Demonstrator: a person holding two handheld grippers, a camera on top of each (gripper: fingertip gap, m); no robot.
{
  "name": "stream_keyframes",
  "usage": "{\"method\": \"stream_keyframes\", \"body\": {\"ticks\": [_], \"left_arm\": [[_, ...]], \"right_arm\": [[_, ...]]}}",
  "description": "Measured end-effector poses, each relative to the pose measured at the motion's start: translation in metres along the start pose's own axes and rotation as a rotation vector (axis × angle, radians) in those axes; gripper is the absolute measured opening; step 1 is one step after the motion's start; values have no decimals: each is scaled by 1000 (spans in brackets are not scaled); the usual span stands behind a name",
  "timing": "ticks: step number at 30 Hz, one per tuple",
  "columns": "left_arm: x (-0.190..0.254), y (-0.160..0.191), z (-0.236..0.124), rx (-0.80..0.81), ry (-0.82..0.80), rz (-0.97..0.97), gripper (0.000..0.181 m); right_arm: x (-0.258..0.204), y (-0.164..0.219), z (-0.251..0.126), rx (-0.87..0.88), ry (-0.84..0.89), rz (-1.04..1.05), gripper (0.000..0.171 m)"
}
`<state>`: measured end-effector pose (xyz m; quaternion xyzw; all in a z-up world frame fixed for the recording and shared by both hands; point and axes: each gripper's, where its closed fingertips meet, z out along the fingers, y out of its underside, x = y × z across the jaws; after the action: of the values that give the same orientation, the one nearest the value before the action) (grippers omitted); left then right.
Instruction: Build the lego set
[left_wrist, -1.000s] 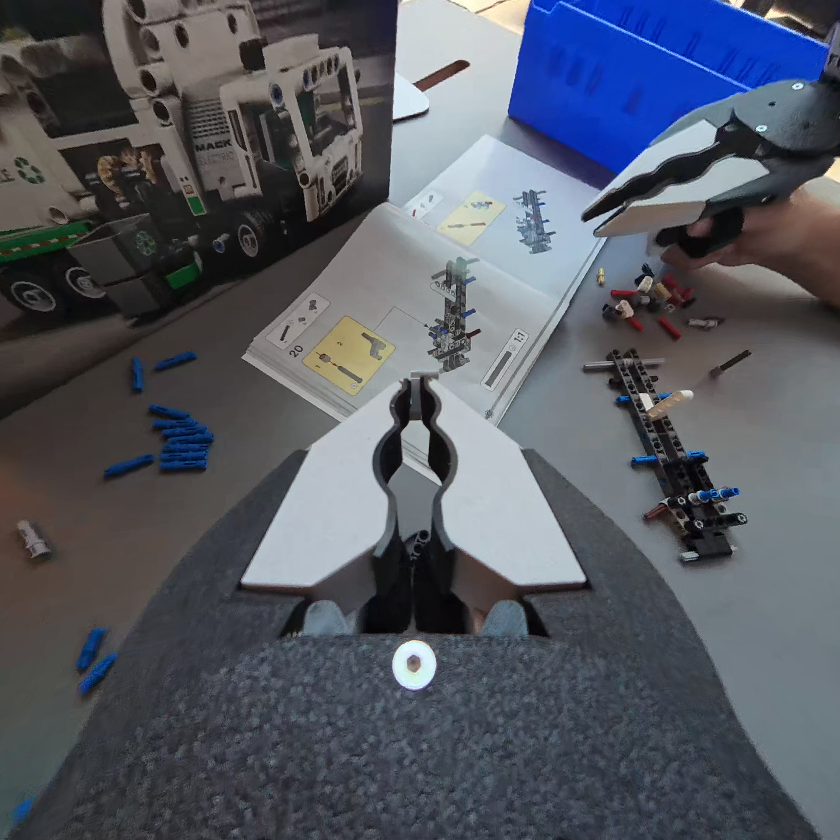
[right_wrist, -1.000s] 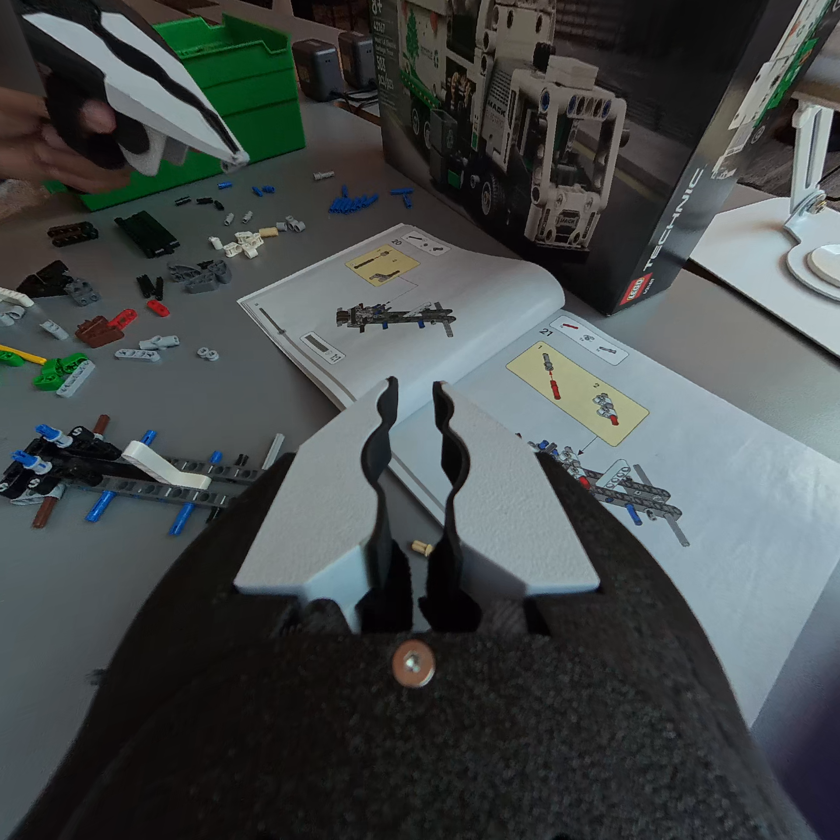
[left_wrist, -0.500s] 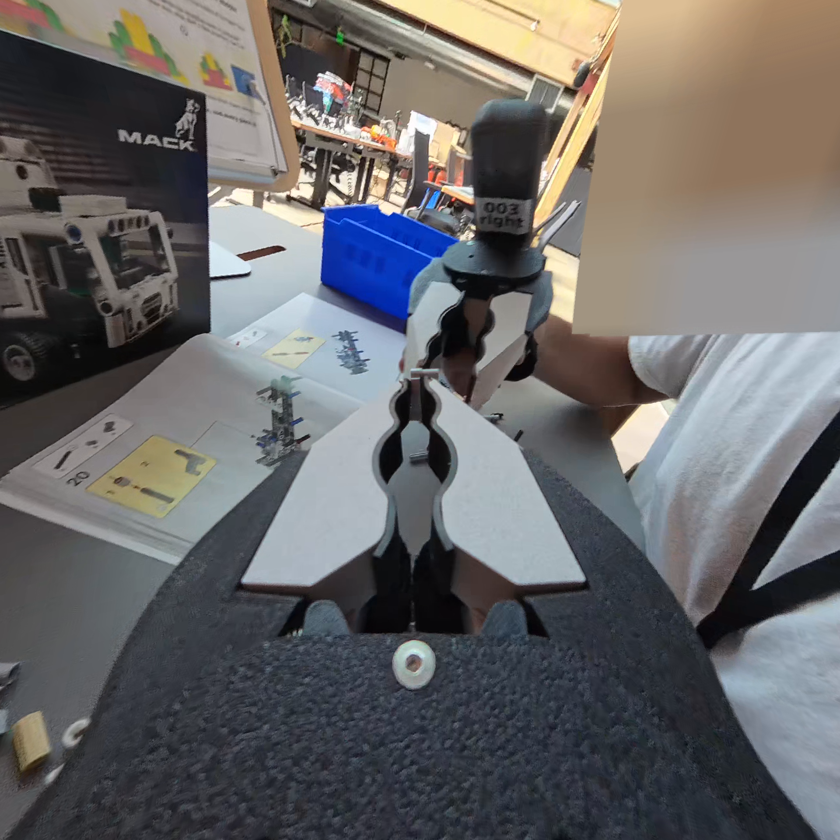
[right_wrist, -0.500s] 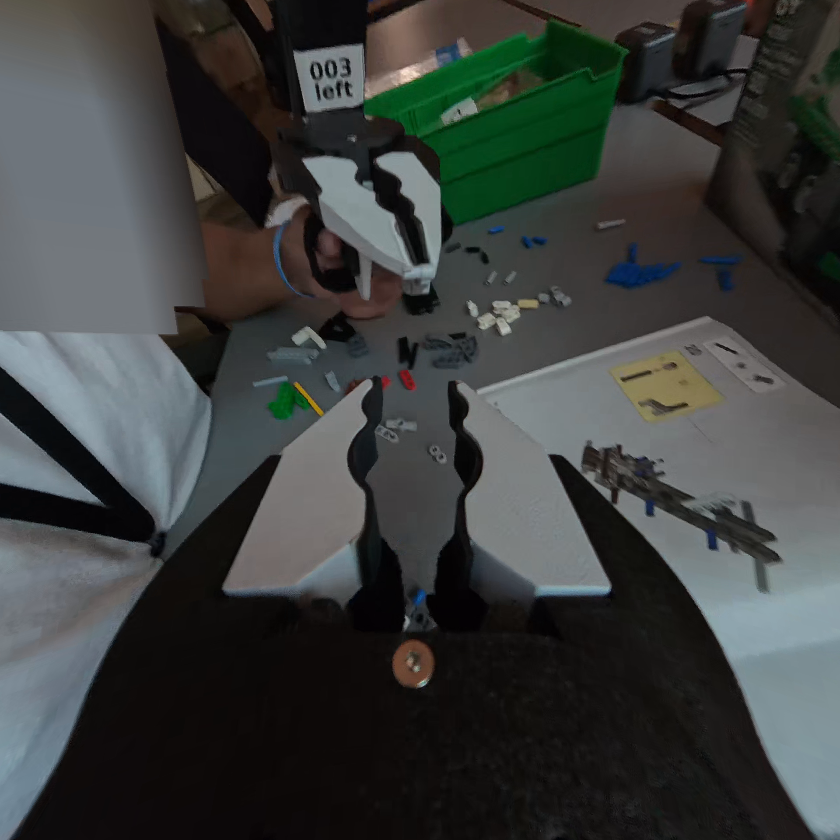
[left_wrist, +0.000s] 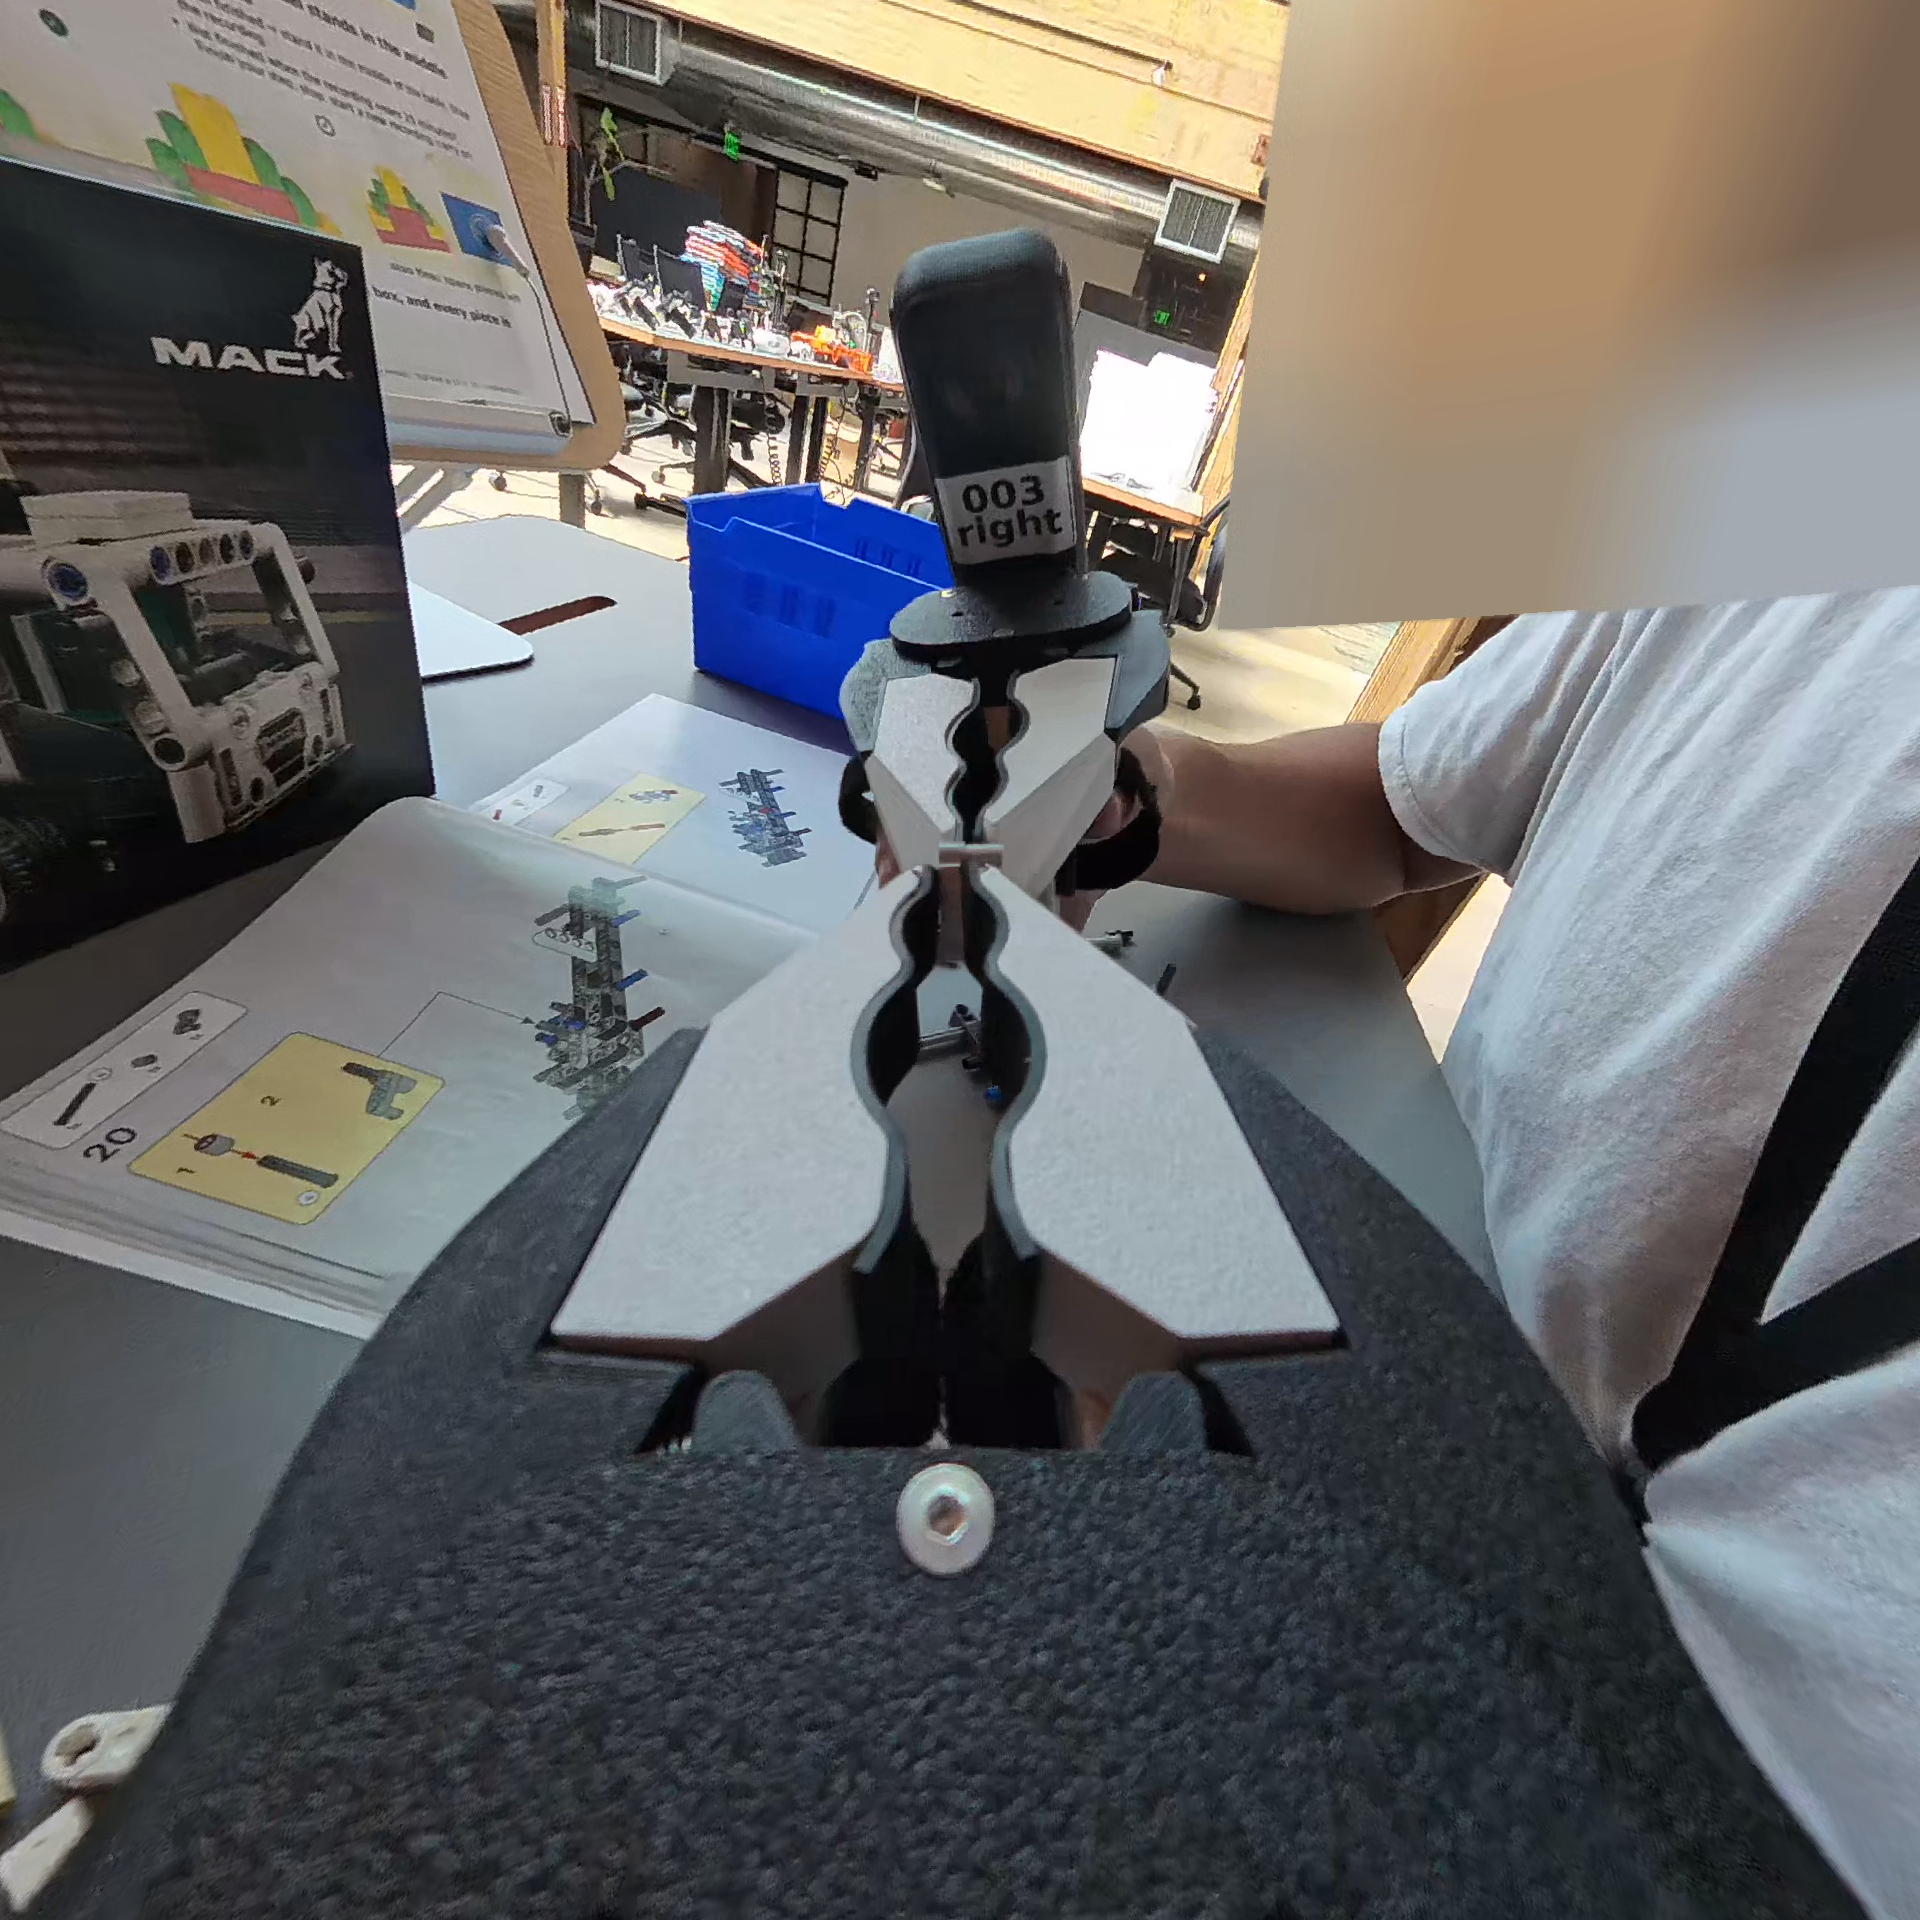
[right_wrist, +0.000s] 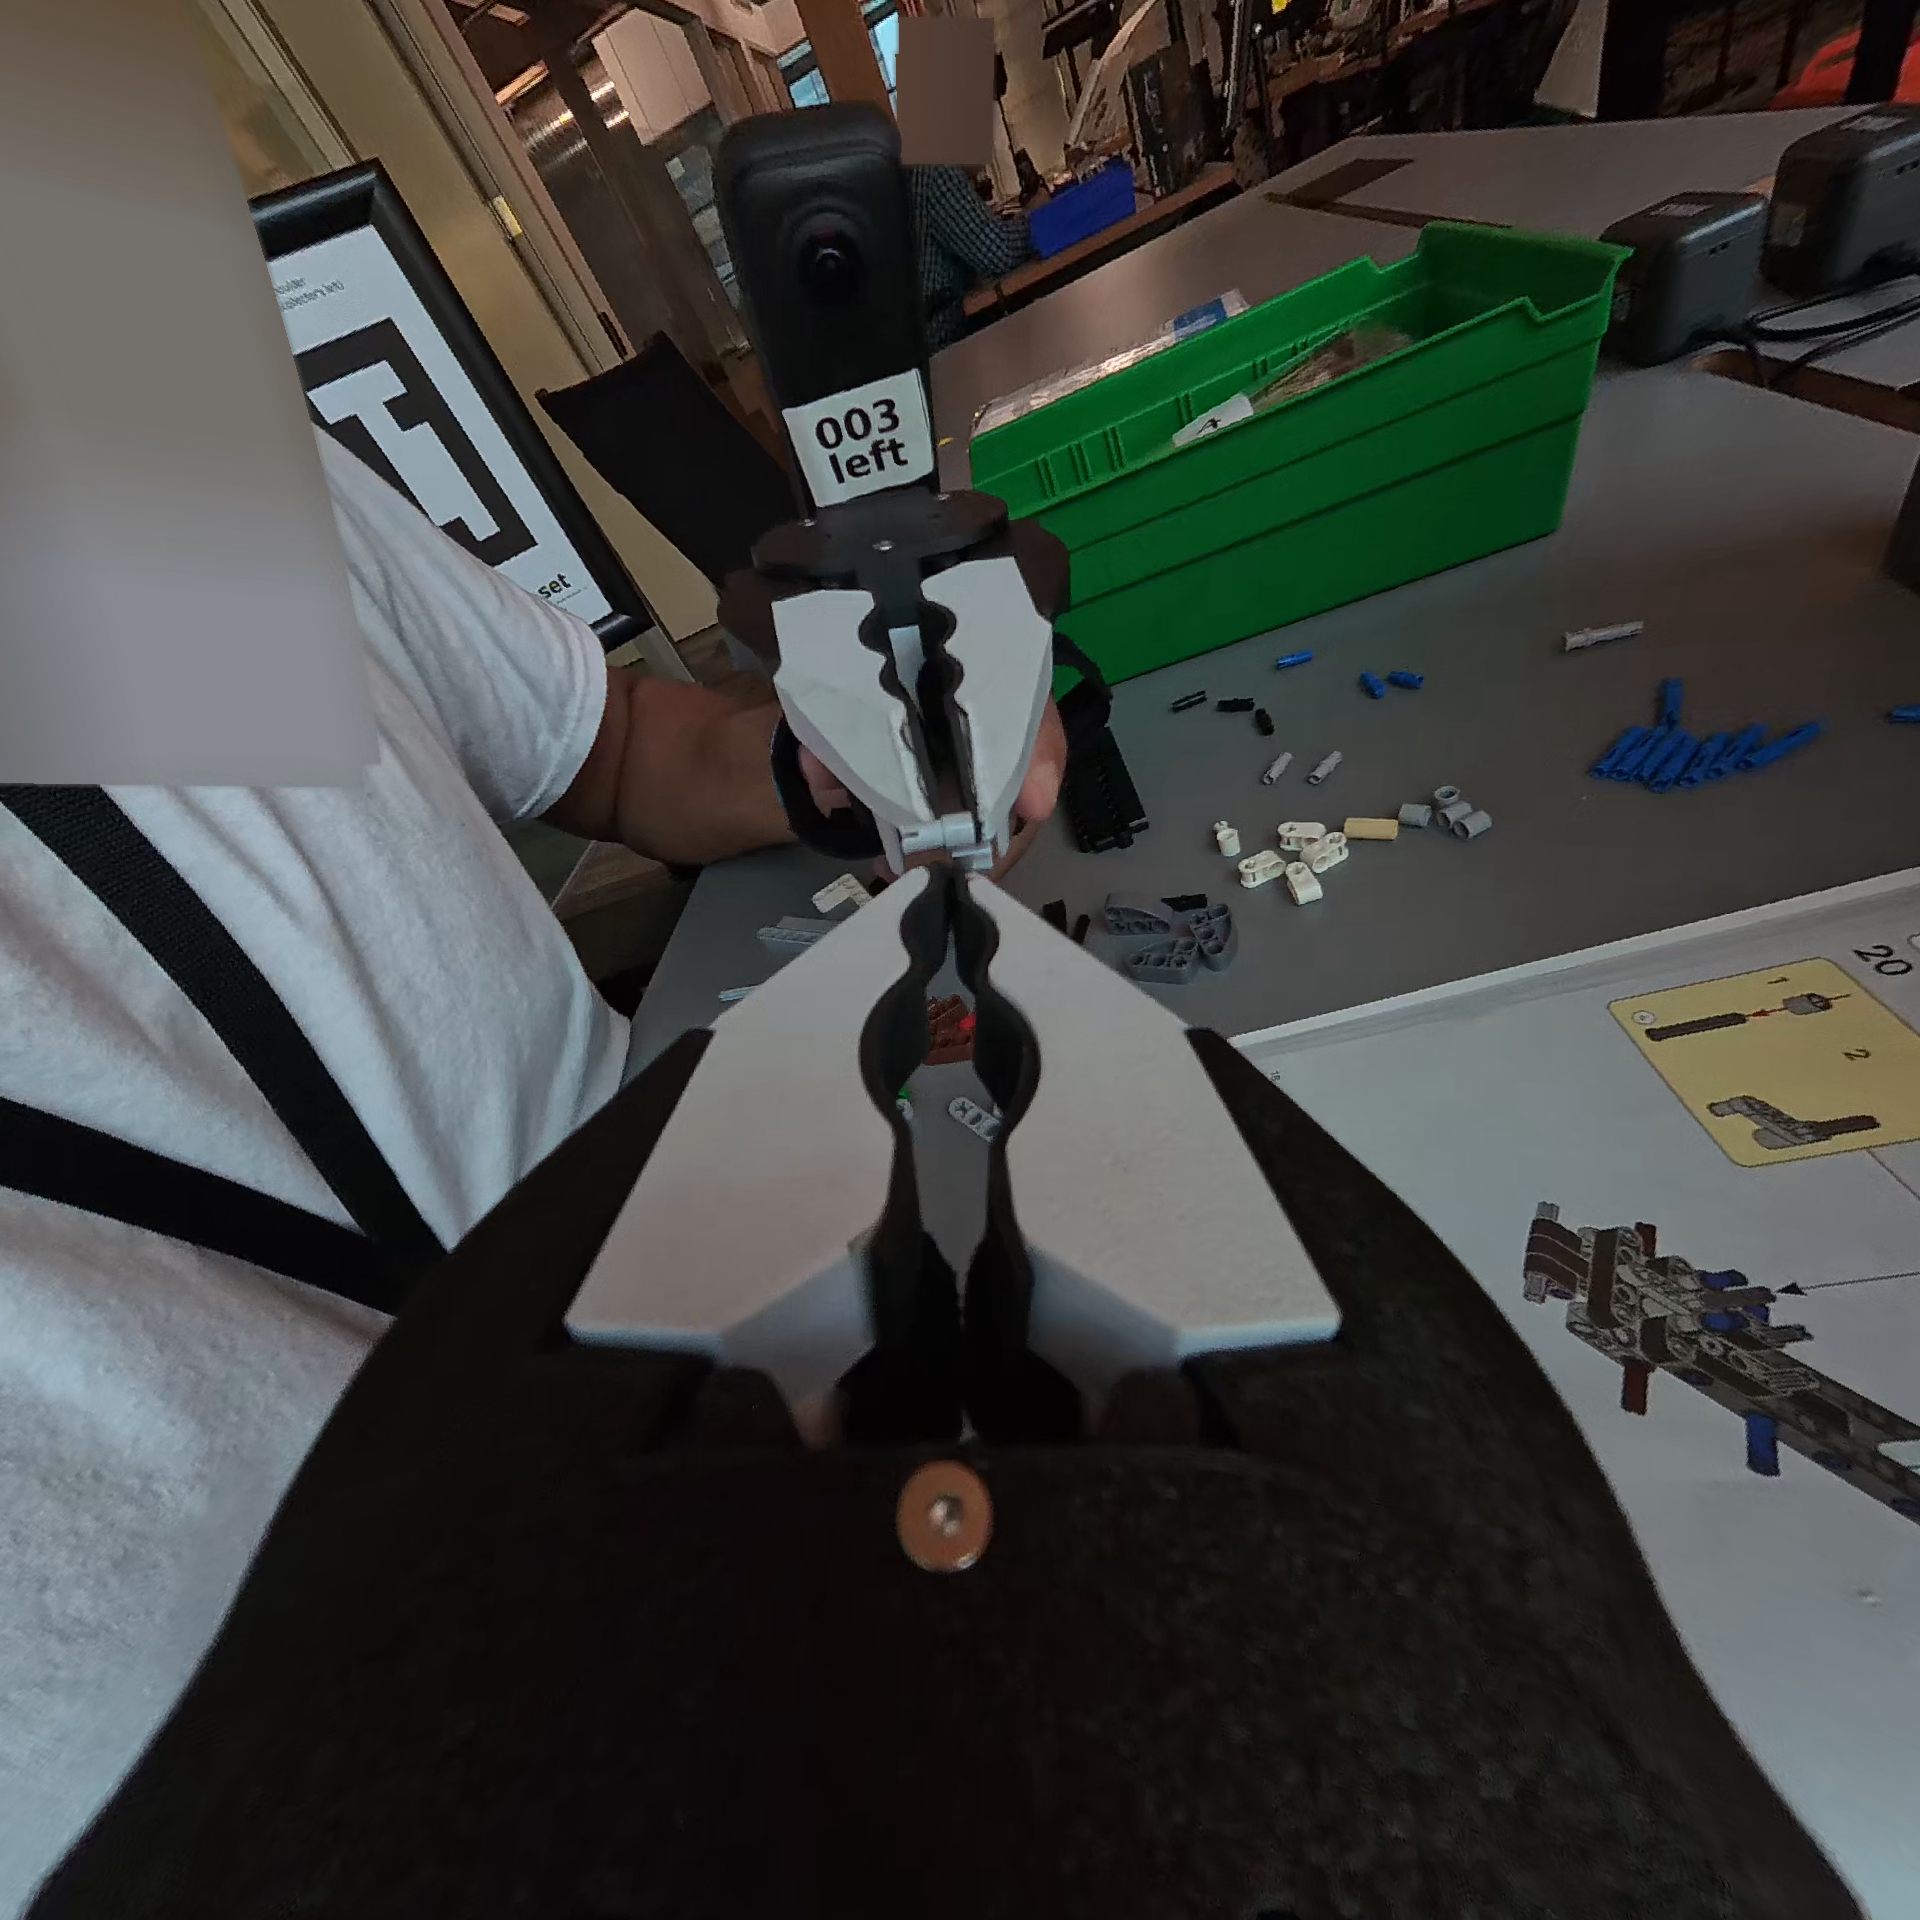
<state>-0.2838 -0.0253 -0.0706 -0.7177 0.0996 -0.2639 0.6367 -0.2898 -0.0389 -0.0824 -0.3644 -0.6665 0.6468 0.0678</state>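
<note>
Lego work at this moment hangs in the air above the table (left_wrist: 1299, 997), between two claws that face each other tip to tip. Nearest in the left wrist view, the left claw (left_wrist: 958, 883) is clenched on a small light grey connector (left_wrist: 968, 854), which sits crosswise at the very tips, its long axis running left to right across the claw's line. In the right wrist view the same grey connector (right_wrist: 940, 833) shows at the far claw's tips, and the right claw (right_wrist: 948, 883) has its fingers drawn almost together on something thin and dark, too small to name; I judge it an axle or pin, lying along the claw's own axis and aimed at the connector. The coming move turns on that alignment: the thin part must go straight ahead into a hole of the connector, which lies directly in front, touching or just short of it. Farther off lie the open instruction booklet (left_wrist: 436, 966), loose pieces (right_wrist: 1288, 847) on the table, the green bin (right_wrist: 1299, 457) and the blue bin (left_wrist: 800, 592).
</note>
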Motion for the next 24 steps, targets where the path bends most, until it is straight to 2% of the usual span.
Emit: {"method": "stream_keyframes", "body": {"ticks": [7,8,9,16,24], "left_arm": [[-3,-1,-3,8,-4,-11,1],[-2,-1,-3,12,-1,-10,1],[-1,-1,-2,13,4,-14,1],[3,-3,2,80,60,-144,0],[1,2,4,74,120,-268,1]], "right_arm": [[4,-1,-5,-42,14,2,1],[2,-1,-3,-42,11,-1,17],[0,-1,-2,-47,9,-8,26],[-2,-7,1,-3,44,-60,13],[1,1,-3,-60,28,-62,7]]}}
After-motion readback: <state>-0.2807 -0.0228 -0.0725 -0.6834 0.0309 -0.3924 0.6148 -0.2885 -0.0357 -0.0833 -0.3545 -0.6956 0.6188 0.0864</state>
